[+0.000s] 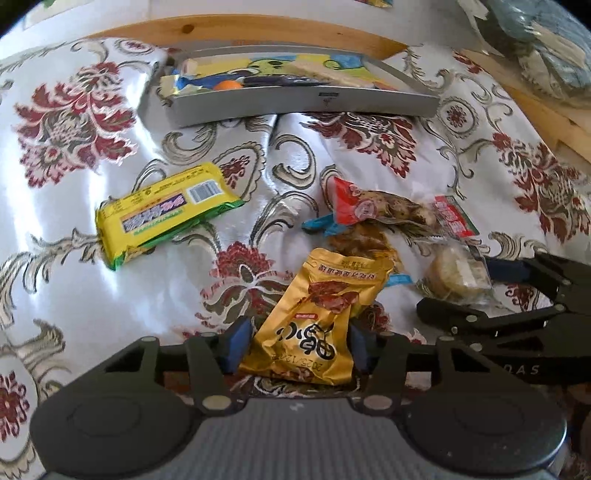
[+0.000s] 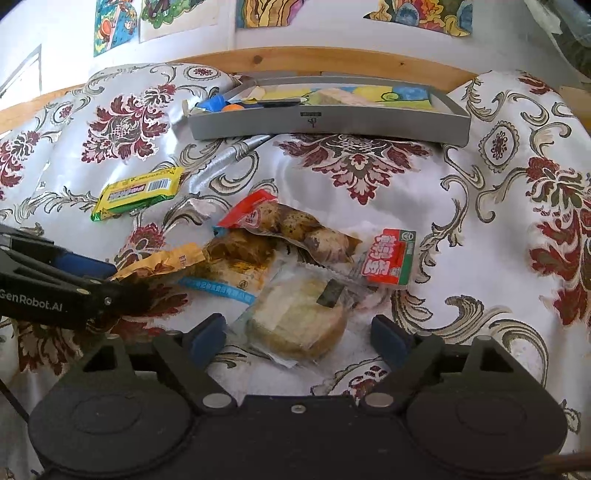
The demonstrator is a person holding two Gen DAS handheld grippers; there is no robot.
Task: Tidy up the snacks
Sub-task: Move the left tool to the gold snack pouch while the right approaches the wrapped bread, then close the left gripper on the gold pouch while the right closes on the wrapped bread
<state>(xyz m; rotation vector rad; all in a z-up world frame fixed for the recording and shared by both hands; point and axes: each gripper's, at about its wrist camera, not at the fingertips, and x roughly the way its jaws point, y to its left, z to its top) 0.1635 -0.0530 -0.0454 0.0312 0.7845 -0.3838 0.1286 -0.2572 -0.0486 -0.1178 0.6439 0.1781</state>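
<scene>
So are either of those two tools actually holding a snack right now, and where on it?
The left tool grips the gold snack packet across its lower end. The right tool is open around the clear-wrapped round cake, not yet gripping it.

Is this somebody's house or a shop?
Probably a home, maybe a child's room: bright hand-coloured drawings taped on the wall, a flowery satin cloth over wooden furniture, and loose snacks beside a grey tray.

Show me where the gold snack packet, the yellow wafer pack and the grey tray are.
gold snack packet (image 1: 312, 328): left wrist view, middle of its printed front.
yellow wafer pack (image 1: 162, 214): left wrist view, centre of its label.
grey tray (image 2: 328, 123): right wrist view, front wall.
</scene>
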